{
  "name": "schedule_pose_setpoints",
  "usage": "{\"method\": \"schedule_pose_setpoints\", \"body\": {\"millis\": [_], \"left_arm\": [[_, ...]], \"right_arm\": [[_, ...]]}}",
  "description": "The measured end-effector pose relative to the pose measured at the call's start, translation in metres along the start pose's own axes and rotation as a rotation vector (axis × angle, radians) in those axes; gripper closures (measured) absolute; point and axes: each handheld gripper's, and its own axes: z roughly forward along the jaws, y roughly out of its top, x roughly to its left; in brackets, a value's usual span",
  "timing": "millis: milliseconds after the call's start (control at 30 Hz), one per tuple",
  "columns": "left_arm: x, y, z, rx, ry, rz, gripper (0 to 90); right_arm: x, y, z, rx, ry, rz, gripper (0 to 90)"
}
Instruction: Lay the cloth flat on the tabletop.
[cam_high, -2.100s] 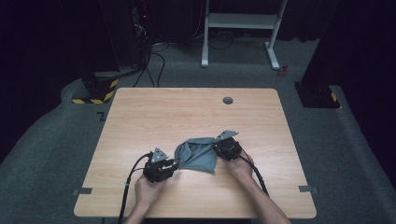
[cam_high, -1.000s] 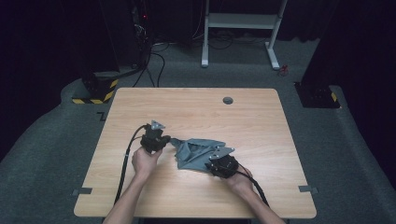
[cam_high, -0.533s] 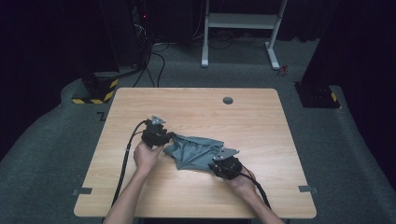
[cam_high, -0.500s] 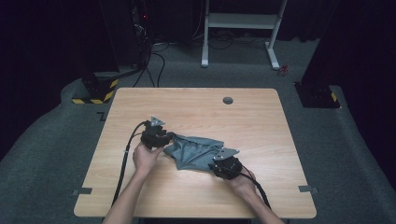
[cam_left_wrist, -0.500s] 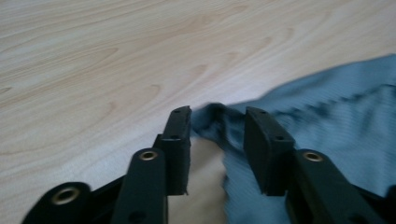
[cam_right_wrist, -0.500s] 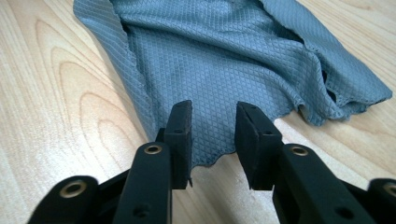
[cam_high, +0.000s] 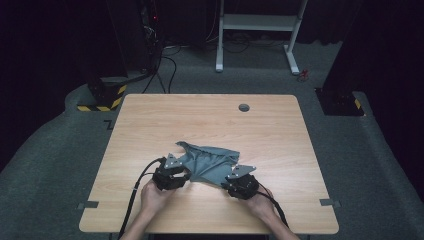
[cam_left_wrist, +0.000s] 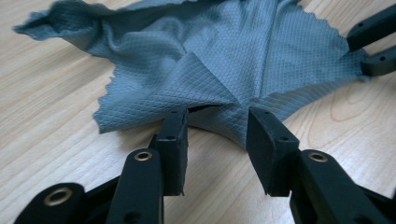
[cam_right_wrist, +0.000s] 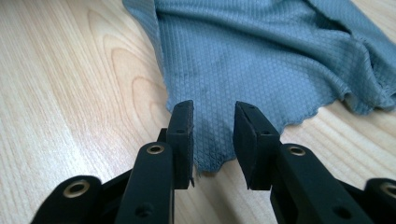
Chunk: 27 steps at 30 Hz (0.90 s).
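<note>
The grey cloth (cam_high: 207, 164) lies rumpled near the front middle of the bench (cam_high: 150, 125), spread just enough for its near corners to be reached. The left hand-held gripper (cam_left_wrist: 217, 133), whose jaws have just been opening, stands released around a raised fold at the near edge, ready to pinch it. The right hand-held gripper (cam_right_wrist: 212, 140) straddles the opposite corner, pads apparently not pressing it, though I can't be sure; likely it steadies that end for folding.
</note>
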Motion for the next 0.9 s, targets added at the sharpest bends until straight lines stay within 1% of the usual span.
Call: {"method": "schedule_pose_setpoints", "body": {"millis": [67,100,167,233,267,400,500,567,667,800,900], "left_arm": [[-0.001,0.002,0.002,-0.008,-0.001,-0.005,56.1],[-0.001,0.003,0.003,-0.012,-0.003,-0.006,55.0],[-0.002,0.004,0.003,-0.02,-0.01,-0.015,53.5],[-0.001,0.006,0.002,-0.029,-0.008,-0.012,52.5],[-0.001,0.006,0.001,-0.033,-0.012,-0.019,51.9],[0.001,0.008,-0.004,-0.057,0.003,-0.036,50.3],[0.001,0.008,-0.007,-0.06,0.01,-0.032,50.3],[0.001,0.008,-0.007,-0.058,0.007,-0.027,50.3],[-0.003,0.006,-0.005,-0.047,-0.002,-0.025,50.6],[-0.008,0.002,0.0,-0.021,0.004,0.003,51.4],[-0.012,0.0,0.004,0.003,-0.005,0.016,52.8]], "right_arm": [[0.0,-0.001,-0.001,-0.001,0.004,0.006,71.2],[0.0,-0.002,-0.001,-0.001,0.004,0.005,73.8],[0.002,-0.002,-0.002,0.003,0.011,-0.008,81.3],[0.005,-0.003,-0.003,0.005,0.011,-0.034,87.5],[0.005,-0.002,-0.003,0.008,0.007,-0.042,88.8],[0.004,-0.004,-0.007,0.019,0.01,-0.04,89.5],[0.004,-0.01,-0.014,0.029,-0.004,-0.043,89.5],[0.001,-0.015,-0.022,0.029,-0.006,-0.043,89.5],[-0.001,-0.023,-0.033,0.029,-0.013,-0.047,89.4],[-0.006,-0.034,-0.045,0.037,-0.044,-0.052,89.4],[-0.011,-0.041,-0.048,0.045,-0.053,-0.03,88.9]]}}
